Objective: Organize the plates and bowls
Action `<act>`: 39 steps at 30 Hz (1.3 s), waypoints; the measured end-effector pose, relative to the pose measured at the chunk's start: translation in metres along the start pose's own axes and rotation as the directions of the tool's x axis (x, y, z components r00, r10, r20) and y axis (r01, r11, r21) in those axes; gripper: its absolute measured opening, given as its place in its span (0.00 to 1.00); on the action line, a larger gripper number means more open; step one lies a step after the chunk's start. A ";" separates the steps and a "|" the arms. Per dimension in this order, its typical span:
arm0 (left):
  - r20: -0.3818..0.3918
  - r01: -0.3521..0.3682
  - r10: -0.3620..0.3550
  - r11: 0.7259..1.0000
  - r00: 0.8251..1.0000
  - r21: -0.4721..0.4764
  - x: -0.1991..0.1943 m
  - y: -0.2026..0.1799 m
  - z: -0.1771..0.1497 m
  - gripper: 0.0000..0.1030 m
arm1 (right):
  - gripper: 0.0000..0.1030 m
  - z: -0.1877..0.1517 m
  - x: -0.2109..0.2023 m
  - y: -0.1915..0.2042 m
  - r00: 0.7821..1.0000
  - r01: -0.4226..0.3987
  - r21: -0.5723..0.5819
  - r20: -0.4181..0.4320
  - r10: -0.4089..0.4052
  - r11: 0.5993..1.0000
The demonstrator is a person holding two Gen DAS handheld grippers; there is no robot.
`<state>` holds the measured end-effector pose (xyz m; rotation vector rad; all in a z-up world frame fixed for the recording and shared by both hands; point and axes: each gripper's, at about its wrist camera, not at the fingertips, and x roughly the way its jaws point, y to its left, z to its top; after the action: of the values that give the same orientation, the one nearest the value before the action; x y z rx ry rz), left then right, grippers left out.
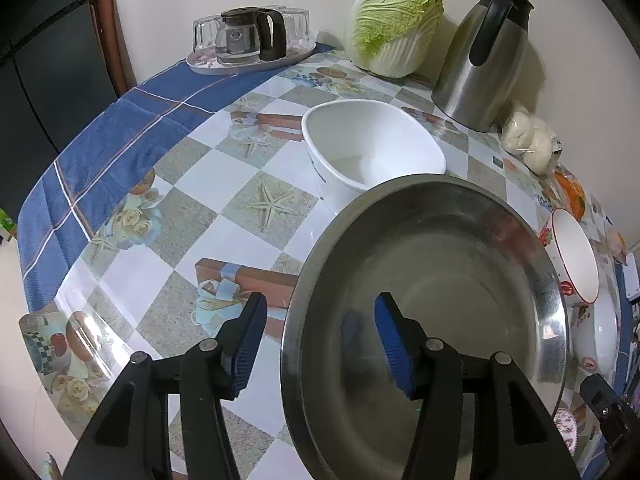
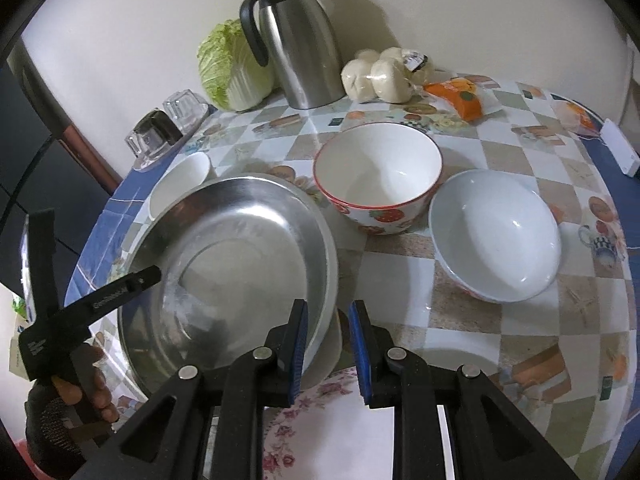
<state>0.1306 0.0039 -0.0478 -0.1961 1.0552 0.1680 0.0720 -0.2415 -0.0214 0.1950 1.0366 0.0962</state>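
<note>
Nearest the lens in the left wrist view, the left hand-held gripper point(image 1: 320, 344) stands with its blue-padded fingers point(image 1: 394, 350) spread wide astride the near-left rim of the steel basin point(image 1: 472, 240): one finger is inside the basin, the other outside over the tabletop point(image 1: 248, 248). The pads do not press the rim, so this gripper is released. Whether the basin rests flat or tilted cannot be told.

Right wrist view: the right hand-held gripper point(image 2: 327, 344) is likewise released, its fingers parted on either side of the basin's near-right rim point(image 2: 320, 240), above a floral plate point(image 2: 320, 400) that lies at the near edge, partly under the basin. The left gripper enters at far left, held by a gloved hand point(image 2: 68, 400).

Task items on the checked tabletop:
- white squarish bowl point(image 1: 372, 144), upright, just beyond the basin on its far-left side;
- red-rimmed strawberry bowl point(image 2: 378, 178), upright, just right of the basin's far edge;
- plain white bowl point(image 2: 496, 236), tilted toward the camera, near the strawberry bowl on its right.

Other items along the far wall: a tray point(image 1: 248, 62) carrying a glass carafe point(image 1: 250, 34) and upturned glasses, a napa cabbage point(image 1: 396, 24), a steel thermal jug point(image 2: 294, 38), bagged white buns point(image 2: 380, 74) and an orange packet point(image 2: 464, 98). A blue plaid cloth point(image 1: 100, 152) shows under the clear cover at the left edge.
</note>
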 end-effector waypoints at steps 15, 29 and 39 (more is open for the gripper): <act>0.065 -0.076 0.075 0.997 0.995 0.012 -0.006 0.002 0.000 0.90 | 0.92 -0.001 0.003 -0.007 0.994 0.108 -0.037 0.021 -0.108 0.993; 0.187 -0.037 0.034 0.999 0.982 0.011 -0.034 -0.006 0.002 0.96 | 1.00 -0.002 -0.011 -0.012 0.989 0.130 -0.044 0.071 -0.127 0.991; 0.196 0.081 -0.102 0.990 0.975 0.113 -0.065 -0.035 -0.006 0.96 | 1.00 -0.005 -0.037 -0.043 0.981 0.165 0.032 0.094 -0.168 0.986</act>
<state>0.1023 -0.0341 0.0089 -0.1305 0.8488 0.0475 0.0484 -0.2892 -0.0019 0.1327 0.9545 -0.0769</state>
